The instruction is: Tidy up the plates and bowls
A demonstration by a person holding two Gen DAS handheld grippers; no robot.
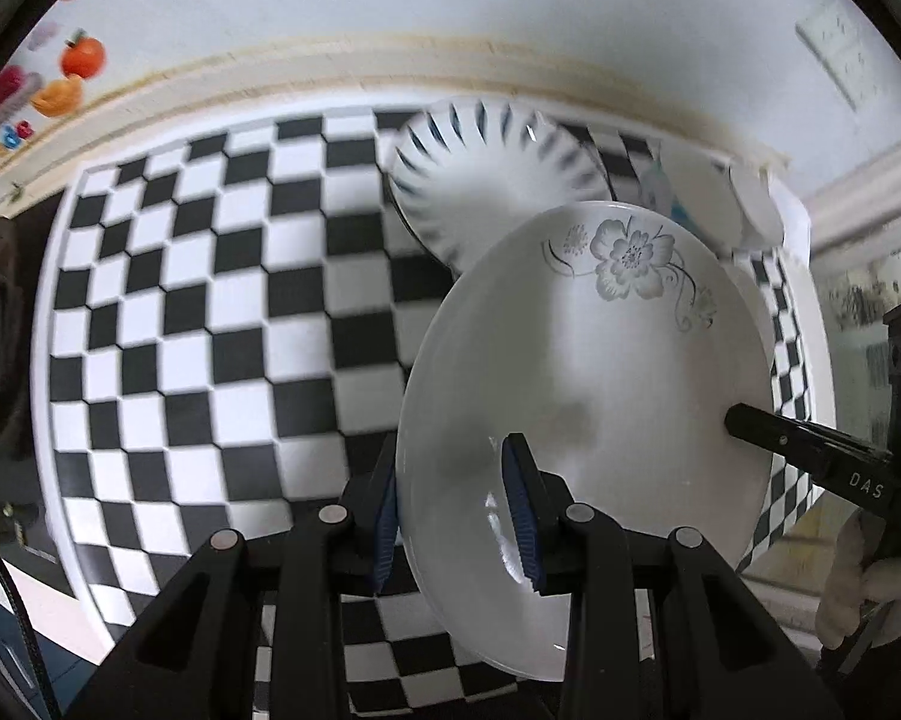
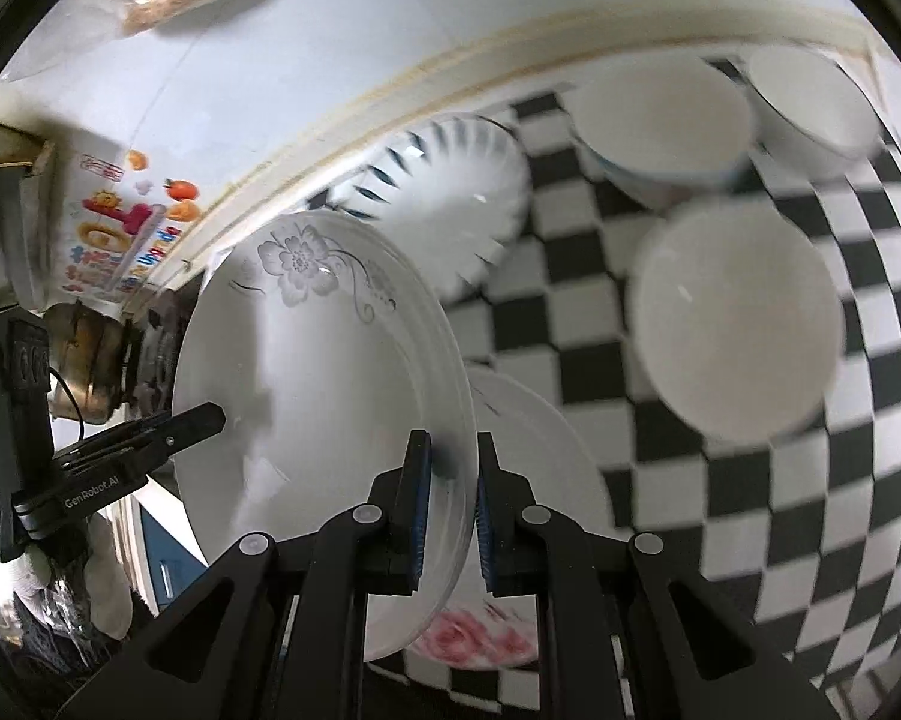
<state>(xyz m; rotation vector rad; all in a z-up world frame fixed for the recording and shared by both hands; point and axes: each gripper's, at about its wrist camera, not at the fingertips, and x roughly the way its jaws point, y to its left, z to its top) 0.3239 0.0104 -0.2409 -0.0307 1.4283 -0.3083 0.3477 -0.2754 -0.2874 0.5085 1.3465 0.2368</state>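
Observation:
A white plate with a grey flower print (image 1: 600, 372) is held tilted above the checkered table by both grippers. My left gripper (image 1: 450, 516) is shut on its near rim. My right gripper (image 2: 450, 504) is shut on the opposite rim of the same plate (image 2: 306, 372), and its finger shows in the left wrist view (image 1: 810, 450). A blue-striped fluted plate (image 1: 492, 174) lies behind it. A pink-flower plate (image 2: 528, 468) lies under the held plate. Three white bowls (image 2: 732, 318) (image 2: 660, 120) (image 2: 810, 102) stand to the right.
The checkered tablecloth (image 1: 210, 312) covers the table, which meets a white wall with a cream ledge (image 1: 330, 66). A stove with a metal pot (image 2: 90, 354) stands to the left. Fruit stickers (image 1: 72, 72) are on the wall.

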